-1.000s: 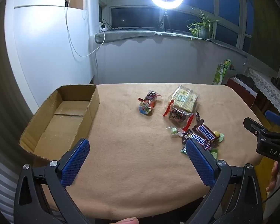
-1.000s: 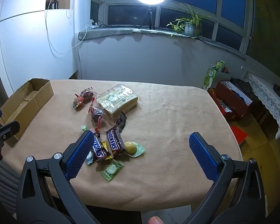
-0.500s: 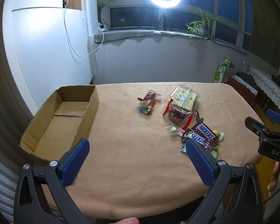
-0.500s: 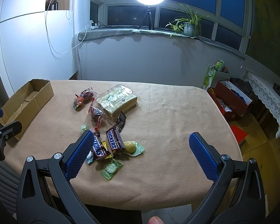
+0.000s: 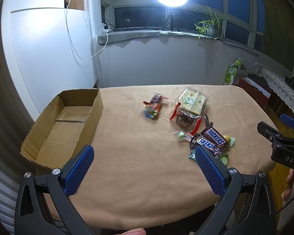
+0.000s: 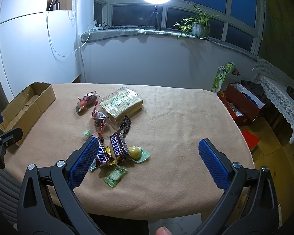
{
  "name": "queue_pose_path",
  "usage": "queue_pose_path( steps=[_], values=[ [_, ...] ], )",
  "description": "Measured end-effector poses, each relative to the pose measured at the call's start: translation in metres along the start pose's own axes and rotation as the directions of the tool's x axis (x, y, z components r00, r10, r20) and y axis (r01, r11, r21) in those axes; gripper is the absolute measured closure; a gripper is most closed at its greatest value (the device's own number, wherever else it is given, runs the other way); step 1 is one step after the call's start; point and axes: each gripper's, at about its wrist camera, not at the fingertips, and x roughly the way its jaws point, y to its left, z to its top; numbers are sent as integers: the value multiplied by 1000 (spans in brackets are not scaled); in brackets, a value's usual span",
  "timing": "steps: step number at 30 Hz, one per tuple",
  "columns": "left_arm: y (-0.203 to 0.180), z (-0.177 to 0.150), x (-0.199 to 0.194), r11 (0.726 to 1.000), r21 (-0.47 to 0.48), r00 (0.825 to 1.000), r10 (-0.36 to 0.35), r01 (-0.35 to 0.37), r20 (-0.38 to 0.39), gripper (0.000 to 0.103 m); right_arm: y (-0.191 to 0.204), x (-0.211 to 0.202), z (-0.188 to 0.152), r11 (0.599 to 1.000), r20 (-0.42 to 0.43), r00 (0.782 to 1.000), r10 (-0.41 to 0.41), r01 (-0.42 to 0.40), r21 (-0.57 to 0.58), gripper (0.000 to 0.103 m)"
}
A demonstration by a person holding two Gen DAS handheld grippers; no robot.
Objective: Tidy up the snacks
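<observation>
Both sets of jaws are gaping wide, gripping nothing: left gripper point(image 5: 144, 165) and right gripper point(image 6: 147, 160) are hovering over the worktop point(image 5: 139, 166), snacks point(image 6: 115, 148) lying loose right of the box point(image 5: 64, 123).

"SNICKERS" is printed on 2 chocolate bars point(image 6: 118, 146), and "DAS" on the right gripper point(image 5: 290, 137).
</observation>
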Motion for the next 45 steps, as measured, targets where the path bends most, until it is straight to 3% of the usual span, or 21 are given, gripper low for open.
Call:
queue_pose_path(
  steps=[29, 37, 45],
  values=[
    [-1, 0, 6, 1000, 6, 1000, -7, 7, -14, 0, 0, 9, -7, 1000, -12, 1000, -5, 5, 4, 0],
    [-16, -19, 46, 999, 24, 995, -29, 31, -92, 0, -2, 44, -40, 1000, -158, 987, 26, -24, 10, 0],
    [-34, -46, 89, 996, 50, 977, -66, 78, -201, 0, 10, 66, -76, 997, -215, 974, 75, -81, -17, 0]
  ],
)
